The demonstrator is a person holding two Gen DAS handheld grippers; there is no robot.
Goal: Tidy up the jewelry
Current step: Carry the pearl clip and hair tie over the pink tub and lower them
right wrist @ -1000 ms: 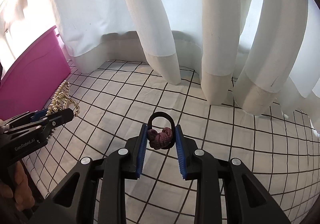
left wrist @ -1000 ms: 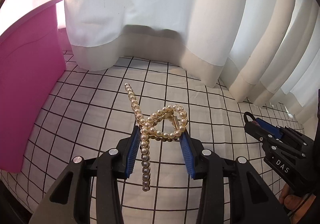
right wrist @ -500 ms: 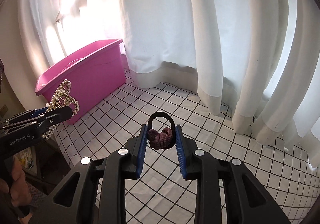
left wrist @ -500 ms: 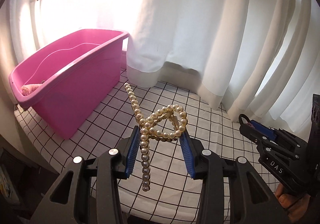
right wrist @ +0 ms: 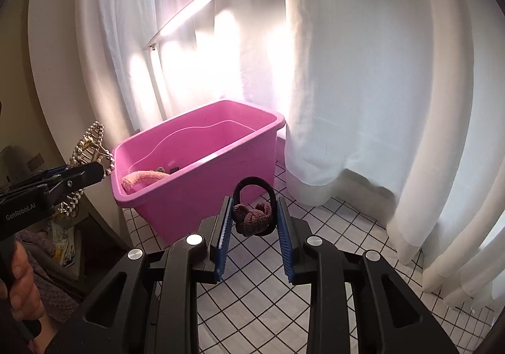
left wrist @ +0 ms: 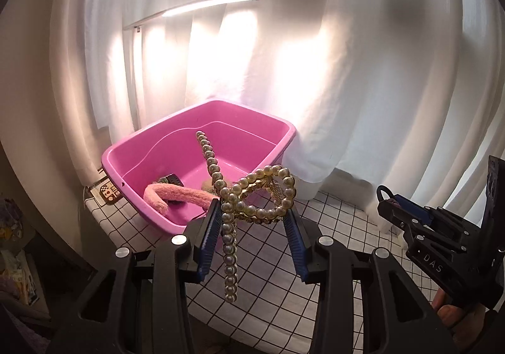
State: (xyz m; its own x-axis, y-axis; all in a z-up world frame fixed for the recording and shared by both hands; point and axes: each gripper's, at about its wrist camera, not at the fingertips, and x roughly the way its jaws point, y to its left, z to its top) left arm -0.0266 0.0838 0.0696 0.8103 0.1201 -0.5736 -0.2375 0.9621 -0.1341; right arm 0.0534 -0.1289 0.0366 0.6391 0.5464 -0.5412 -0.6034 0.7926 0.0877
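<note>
My left gripper [left wrist: 251, 221] is shut on a pearl hair clip [left wrist: 252, 196] with gold metal; a strand of pearls hangs below it. It is held in the air near the front of a pink tub [left wrist: 277, 123]. My right gripper [right wrist: 252, 221] is shut on a black hair tie with a mauve knot [right wrist: 252, 216], raised above the checked cloth, right of the pink tub [right wrist: 202, 164]. The left gripper with the pearl clip [right wrist: 91, 149] also shows at the left of the right wrist view. The right gripper [left wrist: 397, 205] shows at the right of the left wrist view.
The tub holds a pink fuzzy headband [left wrist: 176, 194] and other small items. It stands on a white cloth with a black grid [left wrist: 341, 227]. White curtains [left wrist: 347, 70] hang behind, with a lit lamp bar [left wrist: 195, 7] above. The table's left edge drops off beside the tub.
Both grippers have risen and tilted up with their loads. The pink tub has come fully into view, with its inside now showing. Both grips are unchanged.
</note>
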